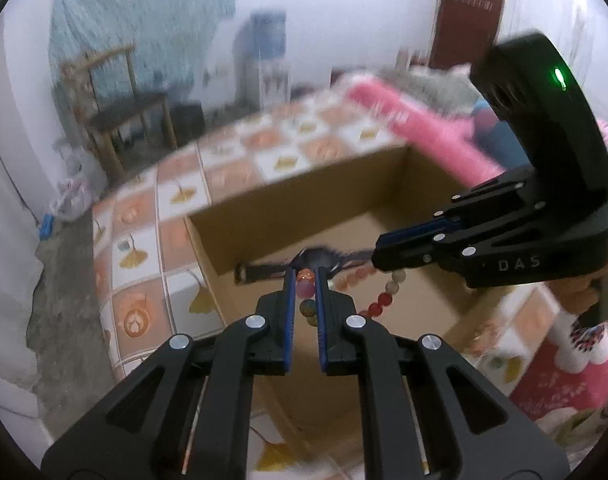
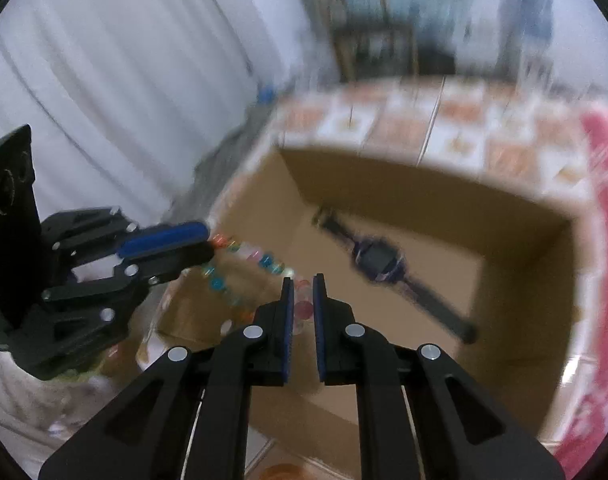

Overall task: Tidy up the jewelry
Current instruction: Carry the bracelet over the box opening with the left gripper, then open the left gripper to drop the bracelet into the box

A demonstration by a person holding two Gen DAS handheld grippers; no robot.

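While both grippers hang over the open cardboard box [image 2: 515, 320], I've got the bead bracelet [image 2: 260, 262] strung between them. My left gripper [image 1: 305, 276] is clamped on a couple of beads right at its fingertips, more beads trailing back between the fingers. My right gripper [image 2: 302, 284] pinches the other side of the loop, pink beads caught between its blue pads. From the left camera the right gripper [image 1: 377, 254] comes in from my right, tips just ahead of mine, the strand sagging between us.

Straight ahead and below my right fingers lies a dark wristwatch [image 2: 379, 260], flat on the box floor, strap stretched out diagonally. So one piece is in, I'd say, and the bracelet is next.

To do this well, I judge I should bring both tips lower inside the walls, nearer than the watch so they don't tangle. Then let go with one side first, let the strand drape, and release the other. Dropping from high risks beads bouncing. Everything's motion-blurred, so I can't tell how close the beads are to the floor.
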